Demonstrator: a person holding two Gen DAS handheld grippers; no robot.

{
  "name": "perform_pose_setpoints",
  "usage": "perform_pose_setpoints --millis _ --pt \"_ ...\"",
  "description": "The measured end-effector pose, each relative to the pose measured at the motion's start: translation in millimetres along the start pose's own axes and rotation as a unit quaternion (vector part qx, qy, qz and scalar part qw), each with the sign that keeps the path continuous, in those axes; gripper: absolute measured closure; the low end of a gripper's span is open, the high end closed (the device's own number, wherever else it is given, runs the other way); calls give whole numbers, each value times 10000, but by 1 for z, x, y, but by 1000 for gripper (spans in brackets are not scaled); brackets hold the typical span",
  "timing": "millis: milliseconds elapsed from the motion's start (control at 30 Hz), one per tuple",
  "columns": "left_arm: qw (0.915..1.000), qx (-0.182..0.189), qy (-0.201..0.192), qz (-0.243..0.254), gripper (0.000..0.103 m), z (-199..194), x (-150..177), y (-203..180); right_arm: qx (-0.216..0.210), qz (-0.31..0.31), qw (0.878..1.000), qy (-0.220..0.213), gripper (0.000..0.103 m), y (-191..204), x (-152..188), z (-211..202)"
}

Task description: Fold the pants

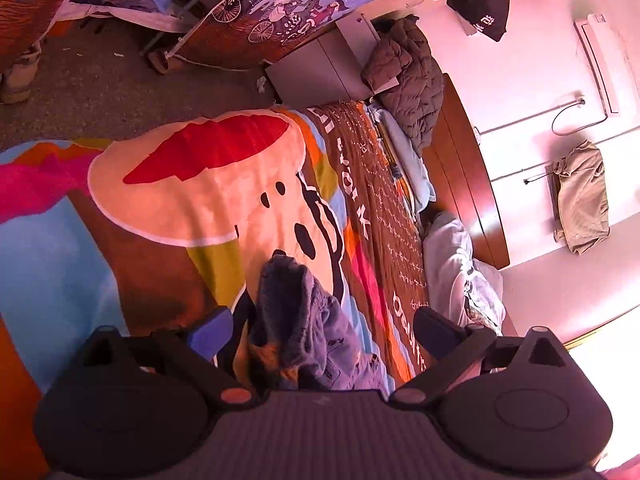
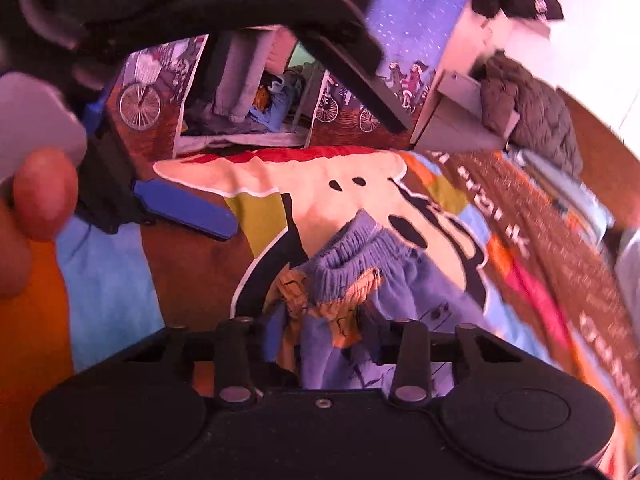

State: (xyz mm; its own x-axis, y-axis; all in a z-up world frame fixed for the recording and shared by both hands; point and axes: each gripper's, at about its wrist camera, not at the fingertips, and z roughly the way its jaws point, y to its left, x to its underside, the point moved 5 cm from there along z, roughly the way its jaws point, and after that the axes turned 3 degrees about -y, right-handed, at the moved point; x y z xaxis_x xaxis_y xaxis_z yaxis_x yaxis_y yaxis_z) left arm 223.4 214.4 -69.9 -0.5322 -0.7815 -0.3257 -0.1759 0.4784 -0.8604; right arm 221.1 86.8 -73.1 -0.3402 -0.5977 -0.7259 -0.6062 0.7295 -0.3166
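The blue fleece pants (image 1: 308, 320) lie bunched on a cartoon-dog blanket (image 1: 192, 192) that covers the bed. My left gripper (image 1: 324, 328) is open, its blue pads wide apart on either side of the bunch and not pressing it. In the right wrist view the elastic waistband of the pants (image 2: 352, 256) stands up, showing an orange printed lining. My right gripper (image 2: 320, 332) is shut on the cloth below the waistband, and the fabric hides most of its fingertips. The left gripper's fingers (image 2: 184, 208) reach in from the upper left, with a person's fingertip (image 2: 44, 192) beside them.
A grey nightstand (image 1: 320, 68) stands past the bed with a dark padded jacket (image 1: 408, 84) slumped against it. Pale pillows (image 1: 452, 272) lie along the wooden headboard (image 1: 468, 168). A beige garment (image 1: 580, 196) hangs on the wall. Another bed with a bicycle-print cover (image 1: 260, 20) stands across the floor.
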Motion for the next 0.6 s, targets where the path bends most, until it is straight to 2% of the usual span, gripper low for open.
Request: perform_pose_setpoints --millis 33,100,167,300,367,433,533,567,600 --pt "10000 1 -9 15 4 0 0 -1 -39 153 9999 -26 85 -2 1 -1" --pt "10000 11 12 26 4 1 1 -1 -55 575 9983 -88 86 -12 3 -6" --pt "10000 41 41 18 5 2 3 0 -223 1317 9909 -161 86 -28 4 -14" --pt "9994 187 246 132 7 9 11 -3 -665 2879 9548 -329 86 -66 10 -22" --pt "9981 399 433 155 7 15 16 -6 -777 3003 9500 -363 86 -71 11 -24" --pt "9972 522 535 83 7 20 20 -6 -770 2888 9534 -409 86 -68 10 -29" --pt "9985 367 375 138 7 22 22 -4 -797 2884 9530 -472 85 -67 12 -35" --pt "9987 310 386 128 7 24 22 -2 -774 2813 9554 -453 83 -66 13 -35" --pt "9988 262 409 115 7 26 23 -1 -713 2668 9602 -407 71 -62 15 -37"
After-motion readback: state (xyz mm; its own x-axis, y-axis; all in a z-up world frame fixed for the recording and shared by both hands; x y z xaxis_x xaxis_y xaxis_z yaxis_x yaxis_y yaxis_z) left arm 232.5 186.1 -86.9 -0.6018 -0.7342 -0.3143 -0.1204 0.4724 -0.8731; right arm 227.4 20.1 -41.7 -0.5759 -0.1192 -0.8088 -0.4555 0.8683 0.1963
